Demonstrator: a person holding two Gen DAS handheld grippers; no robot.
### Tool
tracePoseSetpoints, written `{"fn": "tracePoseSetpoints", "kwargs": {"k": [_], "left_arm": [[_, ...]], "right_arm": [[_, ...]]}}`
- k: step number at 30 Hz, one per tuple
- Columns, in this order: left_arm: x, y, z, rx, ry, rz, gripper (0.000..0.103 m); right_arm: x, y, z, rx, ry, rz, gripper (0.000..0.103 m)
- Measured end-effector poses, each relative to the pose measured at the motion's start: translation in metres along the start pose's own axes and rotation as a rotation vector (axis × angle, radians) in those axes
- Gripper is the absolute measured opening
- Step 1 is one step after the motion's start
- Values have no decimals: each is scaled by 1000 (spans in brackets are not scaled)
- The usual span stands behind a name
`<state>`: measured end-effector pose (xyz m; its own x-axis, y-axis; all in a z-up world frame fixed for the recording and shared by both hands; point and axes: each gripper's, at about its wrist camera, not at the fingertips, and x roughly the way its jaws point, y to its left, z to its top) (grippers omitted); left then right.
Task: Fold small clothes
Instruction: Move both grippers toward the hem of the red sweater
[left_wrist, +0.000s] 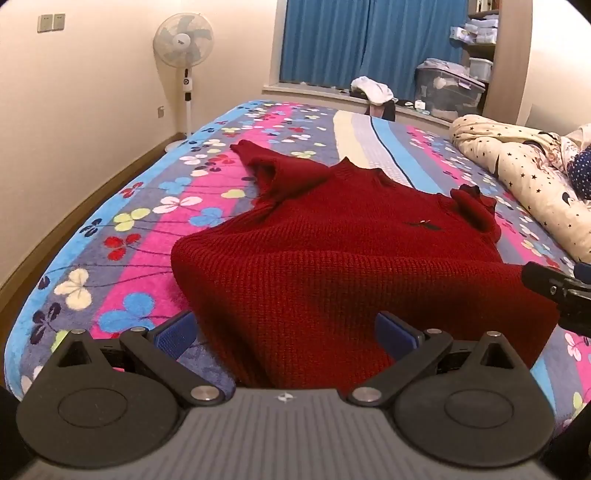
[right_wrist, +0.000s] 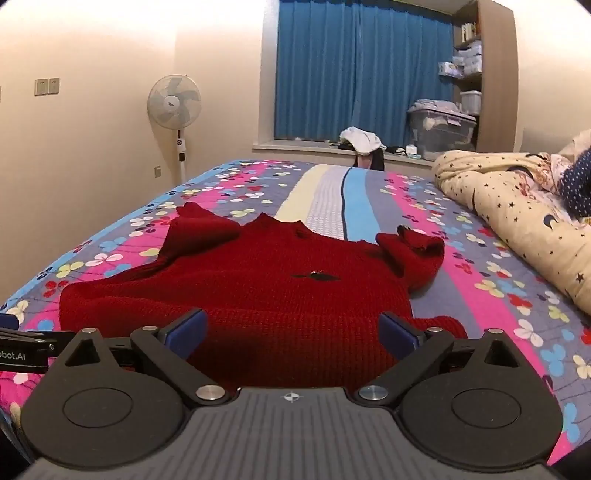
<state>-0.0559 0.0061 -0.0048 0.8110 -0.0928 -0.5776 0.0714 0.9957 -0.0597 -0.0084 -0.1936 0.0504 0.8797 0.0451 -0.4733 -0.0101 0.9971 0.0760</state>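
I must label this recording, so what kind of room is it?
Most likely a bedroom: a bed with a flowered fleece blanket, a rolled star-print cream duvet, and blue window curtains.

A floral striped bedspread (right_wrist: 461, 266) covers the bed, a star-print quilt (right_wrist: 509, 192) bunched along its right edge; beyond the far edge, a white pedestal fan (right_wrist: 174, 99) by the left wall, blue curtains (right_wrist: 354, 66), a clear storage bin (right_wrist: 439, 127) on the sill.
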Motion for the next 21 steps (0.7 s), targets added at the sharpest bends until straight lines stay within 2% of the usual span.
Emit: {"fn": "tracePoseSetpoints", "kwargs": {"k": [3, 4, 21], "left_arm": [[-13, -38, 38, -13, 46, 40, 103], [-16, -41, 41, -14, 49, 40, 103], [-6, -41, 44, -8, 50, 34, 102]], "right_arm": [[-1, 4, -1, -9, 1, 14, 98], [-2, 4, -2, -10, 0, 19, 98], [-4, 8, 1, -17, -2, 19, 92]]}}
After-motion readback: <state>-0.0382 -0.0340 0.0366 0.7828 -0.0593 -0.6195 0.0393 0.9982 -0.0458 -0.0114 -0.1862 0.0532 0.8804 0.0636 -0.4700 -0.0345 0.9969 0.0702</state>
